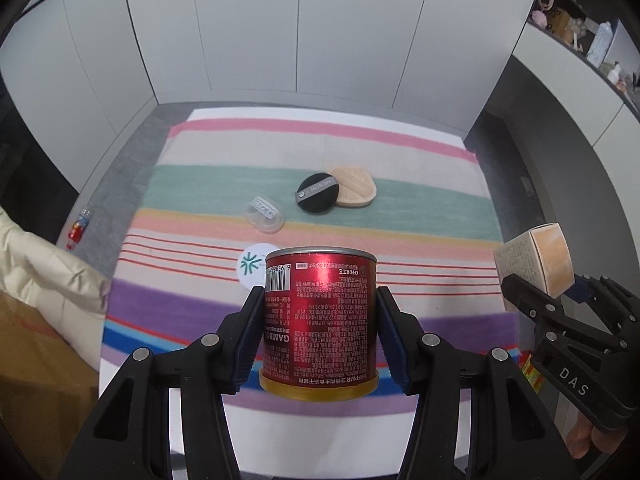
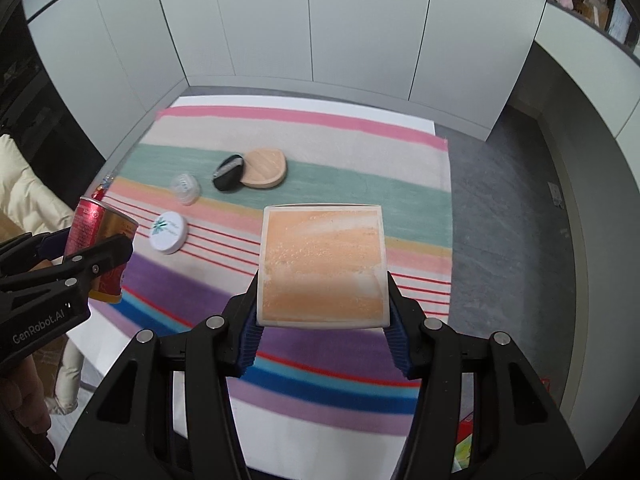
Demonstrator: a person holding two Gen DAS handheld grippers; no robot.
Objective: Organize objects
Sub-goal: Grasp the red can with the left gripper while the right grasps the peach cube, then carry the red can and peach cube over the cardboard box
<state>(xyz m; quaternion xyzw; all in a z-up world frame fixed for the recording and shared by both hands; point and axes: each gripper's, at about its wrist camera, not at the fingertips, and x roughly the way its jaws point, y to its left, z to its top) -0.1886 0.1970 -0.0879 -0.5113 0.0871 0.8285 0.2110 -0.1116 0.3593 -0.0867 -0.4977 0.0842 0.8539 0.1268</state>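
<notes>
My left gripper (image 1: 318, 332) is shut on a red can (image 1: 320, 320) with a gold rim, held above the striped cloth (image 1: 200, 184). In the right wrist view the same can (image 2: 86, 228) shows at the left edge. My right gripper (image 2: 322, 320) is shut on an orange-and-white box (image 2: 323, 268), also held over the striped cloth (image 2: 360, 200); that box (image 1: 536, 260) appears at the right of the left wrist view. On the cloth lie a black puff (image 1: 318, 198), a beige puff (image 1: 356, 186), a clear plastic case (image 1: 265, 214) and a white round lid (image 1: 254, 268).
White cabinet panels (image 1: 280, 40) stand behind the table. A cream padded jacket (image 1: 48, 268) and a brown cardboard box (image 1: 36, 360) sit at the left. A small bottle (image 1: 78, 228) lies on the grey floor. Shelves with small items (image 1: 580, 28) are at the upper right.
</notes>
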